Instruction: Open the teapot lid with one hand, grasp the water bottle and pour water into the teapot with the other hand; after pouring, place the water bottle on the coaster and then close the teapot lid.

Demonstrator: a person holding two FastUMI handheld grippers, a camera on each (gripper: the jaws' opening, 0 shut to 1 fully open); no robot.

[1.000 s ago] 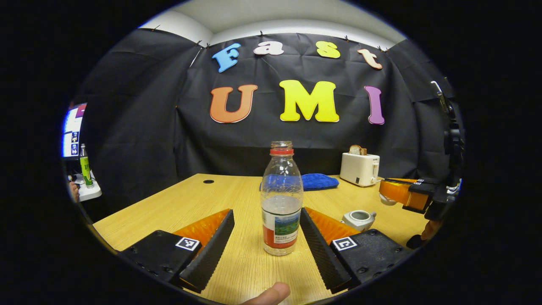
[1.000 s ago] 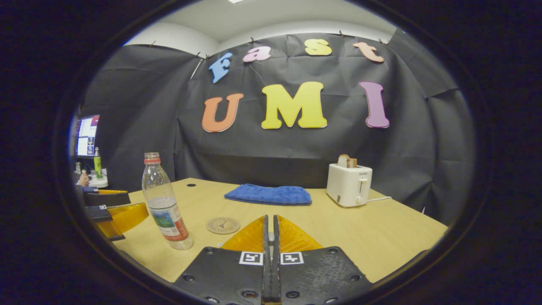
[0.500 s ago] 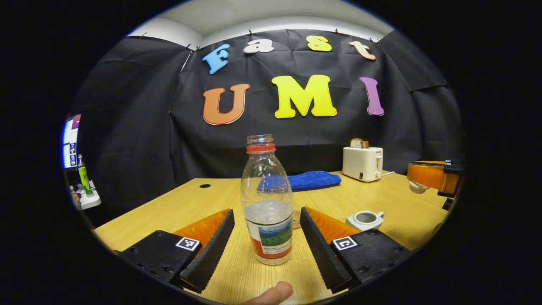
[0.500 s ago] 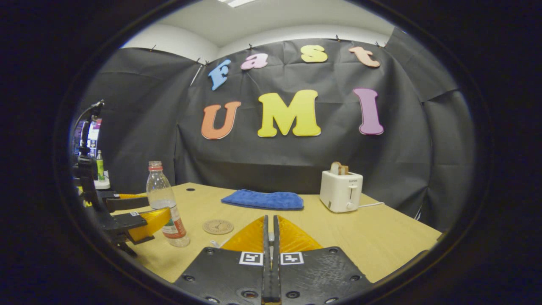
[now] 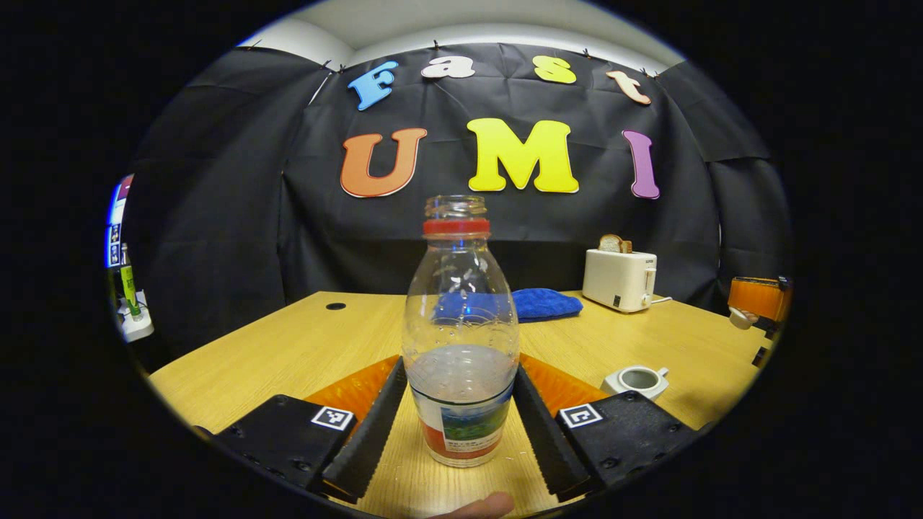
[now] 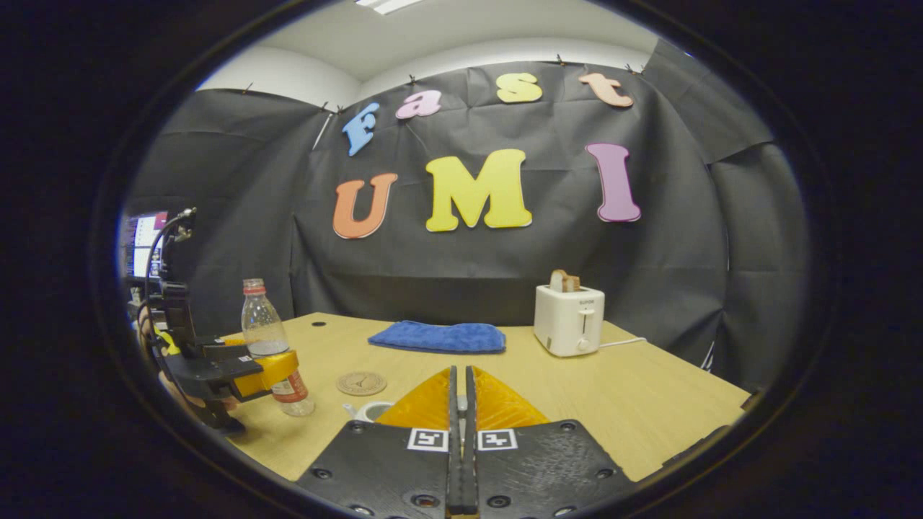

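— What's ahead of my right gripper [image 6: 461, 404]?
— Fingers pressed together over the teapot [image 6: 369, 411]. Left gripper [image 6: 270, 369] flanks the upright water bottle [image 6: 270, 339], near the coaster [image 6: 361, 383].

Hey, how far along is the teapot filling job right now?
Done: the teapot lid is off, held by the right gripper; the teapot stands open. In hand: the left gripper grips the upright water bottle. Left: pour, set it on the coaster, close the lid.
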